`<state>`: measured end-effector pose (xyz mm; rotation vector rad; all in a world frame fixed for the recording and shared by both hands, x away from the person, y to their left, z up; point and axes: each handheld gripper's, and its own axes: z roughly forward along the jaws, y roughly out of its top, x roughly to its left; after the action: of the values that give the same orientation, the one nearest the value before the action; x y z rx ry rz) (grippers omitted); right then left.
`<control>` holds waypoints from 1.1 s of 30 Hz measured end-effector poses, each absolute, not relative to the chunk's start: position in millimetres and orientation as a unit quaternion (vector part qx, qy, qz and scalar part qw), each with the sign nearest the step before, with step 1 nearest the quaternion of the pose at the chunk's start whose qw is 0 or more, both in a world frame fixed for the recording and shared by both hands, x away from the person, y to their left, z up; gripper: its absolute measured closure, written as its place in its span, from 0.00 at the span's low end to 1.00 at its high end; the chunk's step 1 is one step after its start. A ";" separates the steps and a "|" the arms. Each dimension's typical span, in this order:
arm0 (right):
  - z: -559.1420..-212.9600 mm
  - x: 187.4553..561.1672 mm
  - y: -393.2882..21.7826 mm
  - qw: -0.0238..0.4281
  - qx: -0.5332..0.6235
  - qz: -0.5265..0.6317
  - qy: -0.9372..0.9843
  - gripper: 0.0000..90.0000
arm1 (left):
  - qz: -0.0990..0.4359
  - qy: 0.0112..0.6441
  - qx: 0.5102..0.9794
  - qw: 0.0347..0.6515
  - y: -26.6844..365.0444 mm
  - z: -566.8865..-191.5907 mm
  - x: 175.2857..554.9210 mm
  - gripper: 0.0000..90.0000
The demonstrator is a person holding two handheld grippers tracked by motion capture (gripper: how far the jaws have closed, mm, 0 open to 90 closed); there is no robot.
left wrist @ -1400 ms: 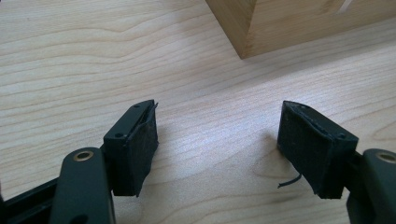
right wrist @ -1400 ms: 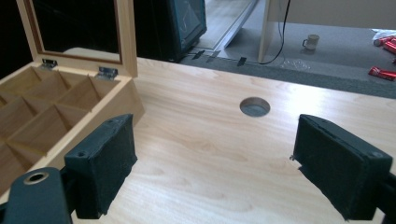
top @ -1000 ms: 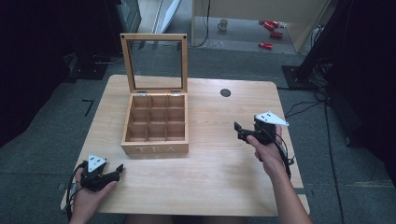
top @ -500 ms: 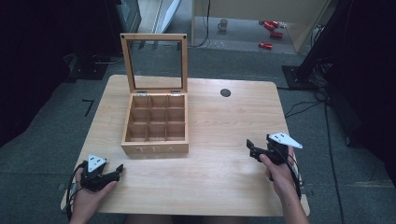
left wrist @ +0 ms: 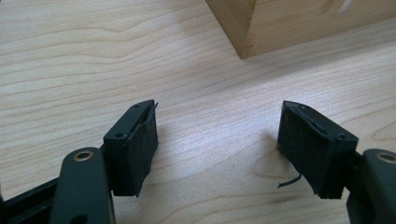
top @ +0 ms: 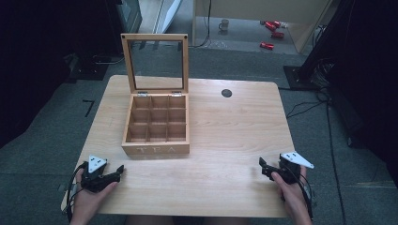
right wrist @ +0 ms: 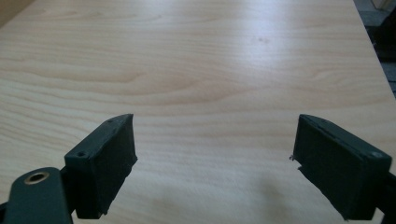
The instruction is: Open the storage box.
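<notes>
Resting low on the table (top: 234, 122): both grippers, one at each bottom corner of the high view.
Left gripper (top: 118, 169): lower left of the high view, held in a hand (top: 89, 197), lying on the wood with its grey plate on top; it points toward the right of the frame.
Left jaws: wide apart in the left gripper view (left wrist: 217, 149) — bare wood between the pads (left wrist: 144, 144), nothing held.
Right gripper (top: 263, 166): lower right of the high view, held in the other hand (top: 293, 194); it points toward the left of the frame.
Right jaws: spread wide in the right gripper view (right wrist: 215, 154) — plain tabletop between the pads (right wrist: 119, 149), nothing gripped.
Box (top: 157, 129): wooden, left of centre in the high view, above the left gripper and well apart from both; "TEA" is lettered on its front face.
Lid (top: 155, 63): standing upright at the box's far edge, a wooden frame with a clear pane.
Inside: nine compartments in a three-by-three grid; they look bare, though the shadowed ones are hard to read.
Box corner (left wrist: 243, 32): top of the left gripper view, beyond the jaws and not touching them.
Hole (top: 226, 93): small, dark and round, in the table right of the lid.
Floor (top: 281, 42): grey, with cables (top: 328, 140) at right and red objects (top: 272, 28) at the top of the frame.
</notes>
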<state>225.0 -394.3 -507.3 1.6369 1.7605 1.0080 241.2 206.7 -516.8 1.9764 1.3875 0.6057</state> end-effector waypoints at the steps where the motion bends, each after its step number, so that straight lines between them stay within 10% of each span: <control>1: -508.8 222.5 -396.0 0.265 0.608 0.370 0.651 0.14 | 0.230 0.528 0.752 0.320 206.7 -516.8 241.2 0.33; 33: -525.4 201.5 -404.5 0.267 0.638 0.297 0.658 0.14 | 0.230 0.528 0.752 0.321 206.9 -516.9 241.2 0.33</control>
<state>201.5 -404.5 -525.4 1.7225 1.7770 0.8026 241.2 206.9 -516.9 1.9767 1.3863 0.6046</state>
